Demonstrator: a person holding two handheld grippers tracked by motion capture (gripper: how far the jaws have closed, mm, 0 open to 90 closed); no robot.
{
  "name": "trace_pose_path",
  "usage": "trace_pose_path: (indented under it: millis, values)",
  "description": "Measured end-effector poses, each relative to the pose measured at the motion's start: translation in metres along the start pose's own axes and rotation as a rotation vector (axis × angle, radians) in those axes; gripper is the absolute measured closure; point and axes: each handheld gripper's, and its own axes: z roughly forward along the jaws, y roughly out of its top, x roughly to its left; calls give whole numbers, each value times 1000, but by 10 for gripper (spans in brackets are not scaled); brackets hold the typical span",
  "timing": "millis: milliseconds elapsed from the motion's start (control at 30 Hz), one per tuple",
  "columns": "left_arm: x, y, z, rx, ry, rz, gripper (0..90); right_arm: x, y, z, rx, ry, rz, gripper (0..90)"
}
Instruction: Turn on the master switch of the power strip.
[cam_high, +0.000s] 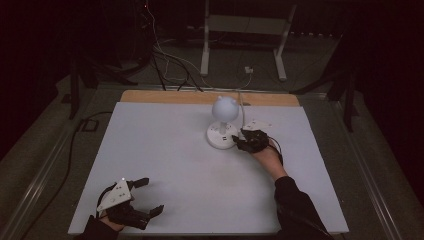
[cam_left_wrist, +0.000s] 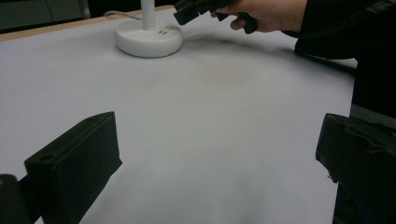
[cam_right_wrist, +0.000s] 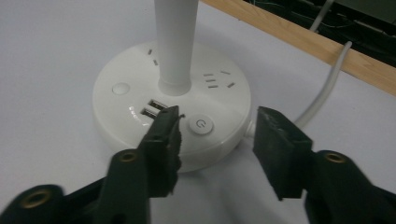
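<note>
Down at the near left corner of the desk (cam_high: 165, 200), the left claw (cam_high: 146, 196) rests with its jaws spread wide and nothing between them. In the left gripper view only bare white surface lies between its two black jaws. It is well apart from the lamp (cam_high: 223, 122), which from there lies far ahead and across the desk.

Moving right, the lamp stands upright toward the back middle of the desk: a round white base (cam_right_wrist: 170, 109), a straight stem (cam_right_wrist: 175, 42) rising from its centre, a ball-shaped head (cam_high: 224, 107) on top. Its cord (cam_right_wrist: 322, 93) trails off the far right side of the base toward the wooden edge.

The right claw (cam_right_wrist: 217, 135) is by far the nearer one, sitting at the base's right side in the high view. Its jaws are open partway and hold nothing. In the right gripper view, one jaw tip hangs over the top of the base, just beside the USB ports (cam_right_wrist: 152, 108). The power button (cam_right_wrist: 201, 124) lies directly ahead, in the gap between the two jaws and closer to that jaw. The other jaw stands off the rim, over the desk near the cord. I'd judge a small sideways shift and a dip of that nearer jaw would land on the button.
</note>
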Motion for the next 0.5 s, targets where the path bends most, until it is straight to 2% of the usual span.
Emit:
trace_pose_path:
  millis: [233,267,367,433,500]
  values:
    - [-1,0,1,1,-3,2,3,1,1,2,4,-23,-1,632]
    - [-1,0,1,1,-3,2,3,1,1,2,3,-30,-7,667]
    - [-1,0,0,0,-3,0,3,2,2,2,1,-42,-24,695]
    - [0,0,0,1,-4,0,3,3,3,2,-4,-52,-38,753]
    - [-1,0,1,3,-4,0,3,2,3,1,-6,-52,-37,776]
